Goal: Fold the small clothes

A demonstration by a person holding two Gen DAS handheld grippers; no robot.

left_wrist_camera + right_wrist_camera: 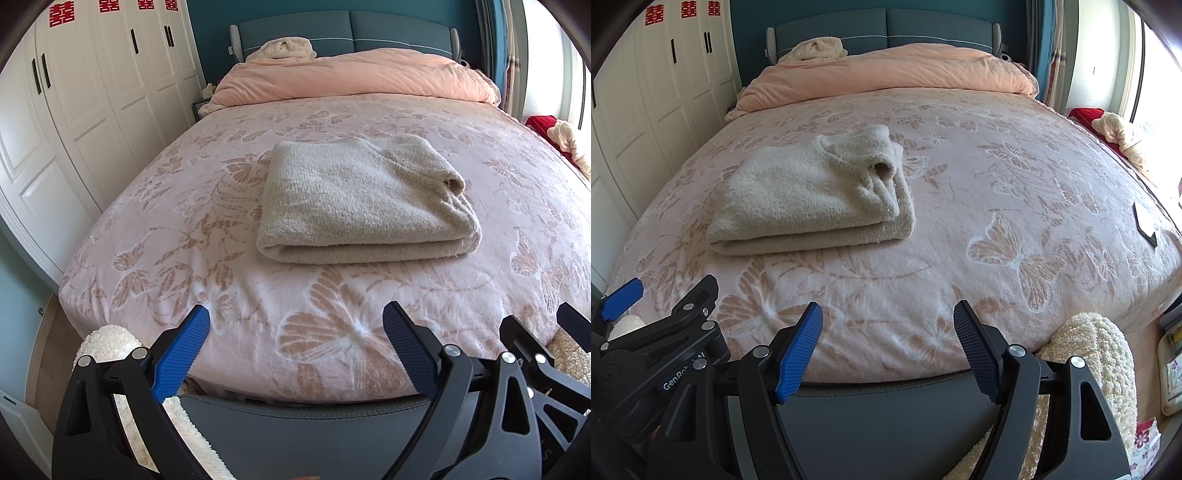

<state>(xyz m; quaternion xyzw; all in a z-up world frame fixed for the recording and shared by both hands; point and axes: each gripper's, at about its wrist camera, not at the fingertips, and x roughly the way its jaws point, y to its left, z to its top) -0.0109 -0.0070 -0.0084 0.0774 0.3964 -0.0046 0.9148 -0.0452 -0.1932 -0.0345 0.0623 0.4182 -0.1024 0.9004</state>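
Note:
A beige knit sweater (364, 201) (816, 195) lies folded into a thick rectangle on the pink butterfly-patterned bed cover (295, 325) (1015, 192). A rolled sleeve or collar shows at its right end. My left gripper (297, 317) hangs open over the near edge of the bed, well short of the sweater, with nothing between its blue pads. My right gripper (888, 314) is open too, beside the left one and to the right of the sweater, and holds nothing. The left gripper's arm and one blue pad (622, 297) show at the left of the right wrist view.
A peach duvet (354, 75) is bunched at the headboard with a cream garment (286, 46) on it. White wardrobe doors (74, 110) line the left side. A dark phone-like object (1145, 223) lies near the bed's right edge. Fluffy cream fabric (1097, 354) hangs at the footboard.

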